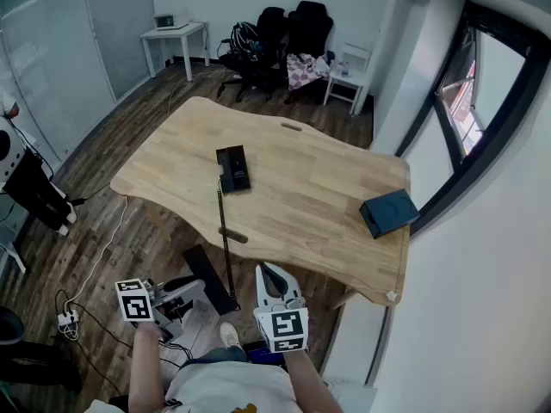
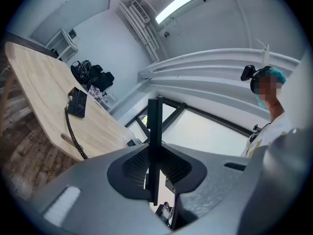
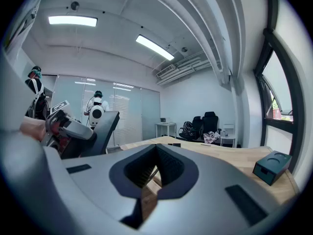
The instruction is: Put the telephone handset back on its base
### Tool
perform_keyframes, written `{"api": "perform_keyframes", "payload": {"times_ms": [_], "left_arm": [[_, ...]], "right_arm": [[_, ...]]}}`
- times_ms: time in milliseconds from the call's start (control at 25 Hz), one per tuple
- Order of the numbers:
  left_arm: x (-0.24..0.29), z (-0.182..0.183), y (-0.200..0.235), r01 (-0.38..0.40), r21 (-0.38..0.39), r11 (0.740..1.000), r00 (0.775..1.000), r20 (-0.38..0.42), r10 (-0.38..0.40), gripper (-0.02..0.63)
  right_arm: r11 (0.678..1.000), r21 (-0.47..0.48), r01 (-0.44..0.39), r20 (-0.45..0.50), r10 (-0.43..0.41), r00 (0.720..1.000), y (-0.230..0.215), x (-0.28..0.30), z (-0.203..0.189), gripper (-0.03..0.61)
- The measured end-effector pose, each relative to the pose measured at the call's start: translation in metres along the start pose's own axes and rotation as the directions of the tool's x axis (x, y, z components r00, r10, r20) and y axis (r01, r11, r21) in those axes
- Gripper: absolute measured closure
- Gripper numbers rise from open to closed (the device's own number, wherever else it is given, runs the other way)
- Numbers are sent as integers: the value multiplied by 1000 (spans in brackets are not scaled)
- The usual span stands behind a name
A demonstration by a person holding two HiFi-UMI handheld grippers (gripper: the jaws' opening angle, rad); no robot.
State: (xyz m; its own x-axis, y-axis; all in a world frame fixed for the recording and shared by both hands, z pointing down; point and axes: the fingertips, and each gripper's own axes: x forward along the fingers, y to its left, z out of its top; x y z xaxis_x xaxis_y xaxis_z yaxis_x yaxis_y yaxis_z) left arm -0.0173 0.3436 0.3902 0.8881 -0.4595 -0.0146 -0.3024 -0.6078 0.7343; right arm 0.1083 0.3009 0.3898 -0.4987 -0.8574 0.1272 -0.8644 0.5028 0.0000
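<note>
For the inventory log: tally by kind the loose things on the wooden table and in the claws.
Phone base: 1
Coiled cord: 1
Handset, held in the left claw: 1
Dark box: 1
Total: 4

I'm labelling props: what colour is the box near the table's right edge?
The box is dark teal, clearest in the head view.
</note>
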Motion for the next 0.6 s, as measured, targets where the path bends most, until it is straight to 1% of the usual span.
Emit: {"api": "perform_keyframes", "payload": {"times_ms": [400, 600], "left_arm": [[3, 0, -1, -13, -20, 1000, 1000, 7, 13, 545], [8, -1, 1, -25, -22, 999, 1000, 4, 25, 545]], "right_arm": [[1000, -9, 0, -13, 0, 1000, -5, -2, 0, 572], [999, 25, -24, 12, 24, 1000, -9, -2, 1, 572]]}}
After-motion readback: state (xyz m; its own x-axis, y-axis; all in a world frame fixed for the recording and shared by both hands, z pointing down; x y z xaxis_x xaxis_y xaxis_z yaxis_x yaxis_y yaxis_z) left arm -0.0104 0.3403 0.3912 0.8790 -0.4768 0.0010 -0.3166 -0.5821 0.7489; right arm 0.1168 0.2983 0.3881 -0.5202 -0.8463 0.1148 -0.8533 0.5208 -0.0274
